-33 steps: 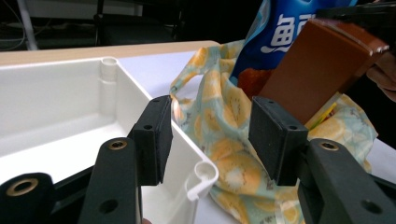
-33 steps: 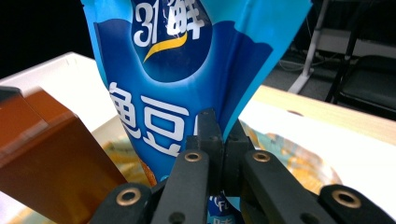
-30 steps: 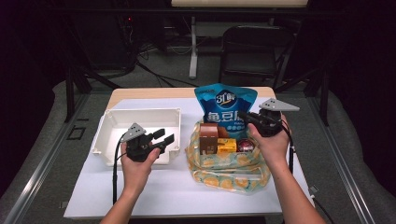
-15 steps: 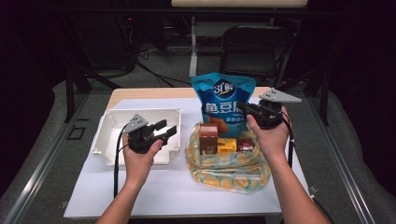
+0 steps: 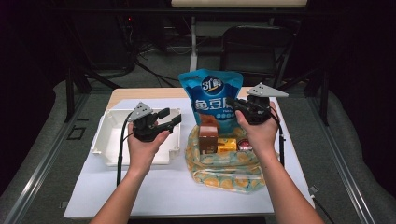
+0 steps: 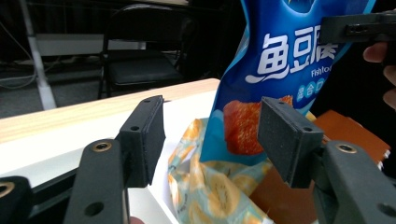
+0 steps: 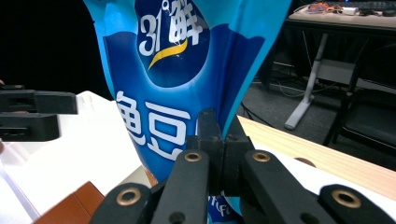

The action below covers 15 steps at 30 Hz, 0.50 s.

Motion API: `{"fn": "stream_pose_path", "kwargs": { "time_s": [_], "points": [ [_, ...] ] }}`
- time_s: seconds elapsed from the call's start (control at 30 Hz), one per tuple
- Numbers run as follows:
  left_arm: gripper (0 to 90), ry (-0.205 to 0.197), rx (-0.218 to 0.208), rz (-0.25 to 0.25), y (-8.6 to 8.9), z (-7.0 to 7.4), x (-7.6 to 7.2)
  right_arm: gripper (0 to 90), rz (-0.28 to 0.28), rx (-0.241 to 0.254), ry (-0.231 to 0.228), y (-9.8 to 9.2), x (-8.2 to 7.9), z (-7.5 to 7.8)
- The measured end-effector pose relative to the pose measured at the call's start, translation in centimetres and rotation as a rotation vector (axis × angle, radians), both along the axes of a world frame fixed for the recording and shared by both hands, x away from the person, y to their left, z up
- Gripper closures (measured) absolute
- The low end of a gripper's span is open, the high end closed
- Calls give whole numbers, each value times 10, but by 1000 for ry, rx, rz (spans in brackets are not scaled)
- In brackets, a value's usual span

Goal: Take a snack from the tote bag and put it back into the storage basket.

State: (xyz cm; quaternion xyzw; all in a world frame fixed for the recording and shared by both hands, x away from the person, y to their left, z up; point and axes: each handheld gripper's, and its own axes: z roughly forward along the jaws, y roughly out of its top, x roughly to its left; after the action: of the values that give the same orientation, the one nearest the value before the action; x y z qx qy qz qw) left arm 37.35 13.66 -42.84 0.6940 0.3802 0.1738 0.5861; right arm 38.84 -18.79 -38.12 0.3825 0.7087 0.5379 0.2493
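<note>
Blue snack bag (image 5: 215, 99) hangs upright above the patterned bag (image 5: 224, 161), pinched at its right edge by my right gripper (image 5: 237, 105) — the jaws are pressed fully together on the foil, as the right gripper view (image 7: 219, 154) shows plainly. Its lower end sits just over the patterned bag's open mouth, lifted off the surface (image 5: 154, 186).

My left gripper (image 5: 170, 117) hovers over the near right corner of the white tray (image 5: 108, 140), jaws about half open and just now widening, with nothing between the pads. In the left gripper view (image 6: 210, 140) the snack bag hangs beyond the jaws, not touching them.

Counting what I can see: one blue snack bag, one patterned bag with orange-slice print, one white tray. Inside the patterned bag lie one brown carton (image 5: 208, 138), one small yellow pack (image 5: 227, 145) just beside it, and one reddish item (image 5: 244, 146) at the right — too small for me to tell what it is. One white sheet covers most of the wooden surface.
</note>
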Motion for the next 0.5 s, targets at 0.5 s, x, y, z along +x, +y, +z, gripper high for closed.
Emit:
{"fn": "stream_pose_path", "kwargs": {
  "time_s": [0.5],
  "points": [
    [391, -17, -26, -56, -22, 26, 12, 900, 38, 1, -18, 18, 1, 5]
  ]
}}
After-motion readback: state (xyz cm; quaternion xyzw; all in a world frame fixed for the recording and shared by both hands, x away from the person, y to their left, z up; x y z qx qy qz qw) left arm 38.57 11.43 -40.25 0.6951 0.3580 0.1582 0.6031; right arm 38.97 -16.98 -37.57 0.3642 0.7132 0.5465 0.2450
